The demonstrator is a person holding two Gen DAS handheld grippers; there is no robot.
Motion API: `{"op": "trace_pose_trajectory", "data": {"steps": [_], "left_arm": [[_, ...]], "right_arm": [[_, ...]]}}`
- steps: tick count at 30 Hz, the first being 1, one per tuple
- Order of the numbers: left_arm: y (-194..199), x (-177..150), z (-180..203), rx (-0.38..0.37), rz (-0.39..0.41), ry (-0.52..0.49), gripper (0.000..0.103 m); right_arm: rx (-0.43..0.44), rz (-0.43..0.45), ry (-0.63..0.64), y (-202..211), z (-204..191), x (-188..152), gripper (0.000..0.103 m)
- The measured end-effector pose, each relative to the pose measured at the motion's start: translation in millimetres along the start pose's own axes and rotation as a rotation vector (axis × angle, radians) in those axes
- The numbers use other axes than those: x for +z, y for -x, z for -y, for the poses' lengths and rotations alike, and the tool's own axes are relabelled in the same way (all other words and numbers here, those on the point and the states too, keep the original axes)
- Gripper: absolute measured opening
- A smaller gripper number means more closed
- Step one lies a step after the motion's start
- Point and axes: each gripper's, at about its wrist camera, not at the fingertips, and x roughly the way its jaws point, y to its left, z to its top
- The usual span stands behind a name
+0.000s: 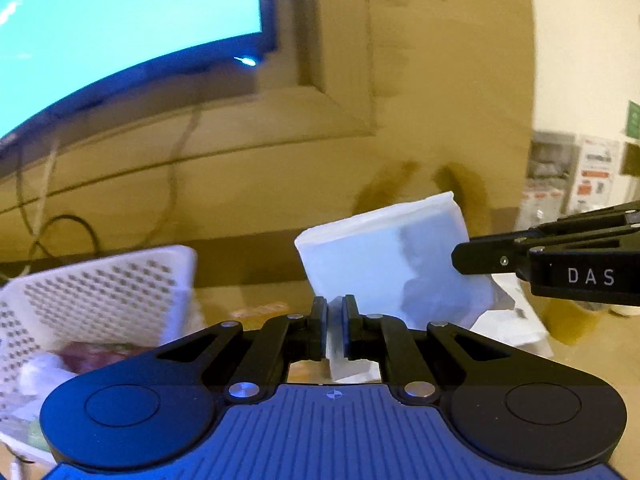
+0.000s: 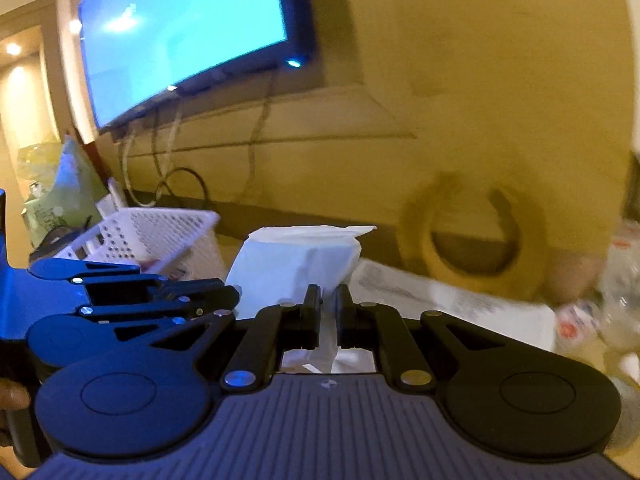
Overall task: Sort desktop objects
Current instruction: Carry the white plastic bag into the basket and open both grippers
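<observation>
Left gripper (image 1: 335,328): jaws pinched tight on the near edge of the white tissue sheet (image 1: 384,264).
Right gripper (image 2: 329,320): jaws clamped on the same sheet's other edge.
Tissue sheet: held up between both grippers, above the desk.
White perforated basket (image 1: 100,296): left of the sheet, on the desk.
Monitor (image 1: 120,20): lit, upper left behind.

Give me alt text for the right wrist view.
The right tool is shut on a white tissue, lifted above papers. The left tool pinches it too; a white basket sits behind.
</observation>
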Motion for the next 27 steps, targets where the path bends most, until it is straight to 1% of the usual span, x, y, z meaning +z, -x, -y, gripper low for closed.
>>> {"op": "trace_pose_trajectory", "data": {"steps": [9, 13, 17, 19, 21, 23, 24, 27], "left_arm": [[39.9, 19.3, -69.6, 0.129, 0.073, 0.043, 0.005], [50.1, 19.8, -106.7, 0.198, 0.073, 0.059, 0.006], [55.1, 13.6, -145.0, 0.25, 0.05, 0.082, 0.009], [54.5, 7.8, -164.2, 0.26, 0.025, 0.091, 0.011], [52.5, 0.2, -178.0, 0.257, -0.006, 0.093, 0.013], [44.5, -4.0, -186.4, 0.236, -0.045, 0.084, 0.028], [37.9, -5.8, -189.7, 0.224, -0.072, 0.077, 0.028], [21.7, -12.4, -194.1, 0.197, -0.116, 0.067, 0.028]], "right_arm": [[0.107, 0.059, 0.07, -25.7, -63.9, 39.5, 0.009], [0.164, 0.063, 0.099, -46.2, -100.4, 53.5, 0.009], [0.2, 0.032, 0.118, -73.9, -138.8, 57.3, 0.009], [0.209, 0.001, 0.115, -88.0, -155.4, 55.1, 0.009], [0.198, -0.034, 0.126, -100.7, -170.7, 51.2, 0.009], [0.181, -0.072, 0.145, -110.7, -182.8, 46.0, 0.009], [0.17, -0.09, 0.156, -112.9, -187.5, 42.3, 0.009], [0.116, -0.129, 0.178, -125.7, -197.2, 35.3, 0.009]]}}
